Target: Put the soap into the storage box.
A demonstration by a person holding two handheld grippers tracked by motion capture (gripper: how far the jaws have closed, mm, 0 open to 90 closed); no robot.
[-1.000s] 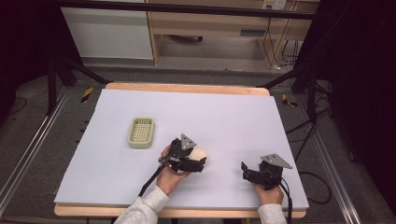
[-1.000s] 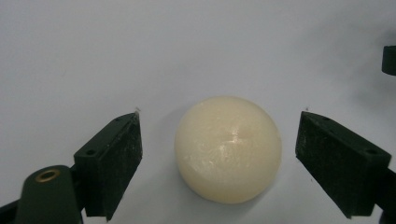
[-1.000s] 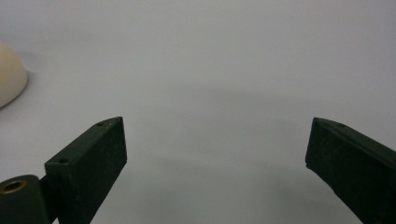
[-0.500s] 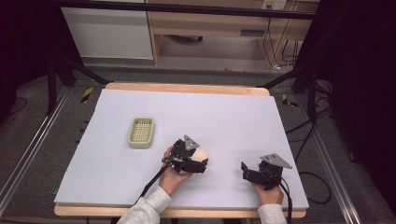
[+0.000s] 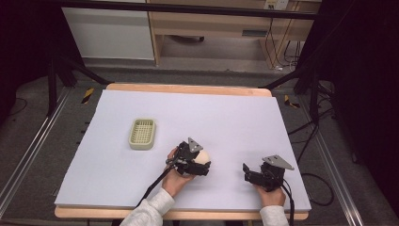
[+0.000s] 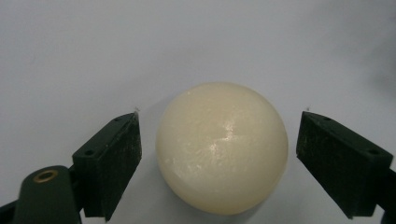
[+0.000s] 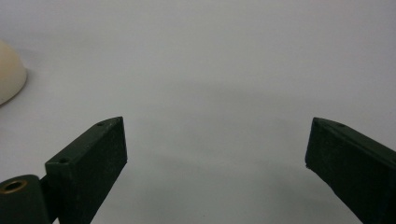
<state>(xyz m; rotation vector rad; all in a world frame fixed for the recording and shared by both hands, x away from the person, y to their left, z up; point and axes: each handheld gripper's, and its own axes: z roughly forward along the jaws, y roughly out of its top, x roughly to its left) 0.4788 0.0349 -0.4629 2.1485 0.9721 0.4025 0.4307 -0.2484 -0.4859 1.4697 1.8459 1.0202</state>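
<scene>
Fingers (image 6: 112, 158) of the left gripper (image 6: 217, 163) stand spread either side of the ball (image 6: 222, 147), not touching, likely set to close on it. The ball rests on the table (image 5: 235, 117), right of the basket (image 5: 142, 133). The right gripper (image 7: 215, 158) waits wide, holding nothing.

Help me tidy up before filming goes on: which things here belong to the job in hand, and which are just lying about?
In the job:
- cream ball, between the open left tool
- basket, its likely target

Idle:
- right tool, open, on bare table
</scene>
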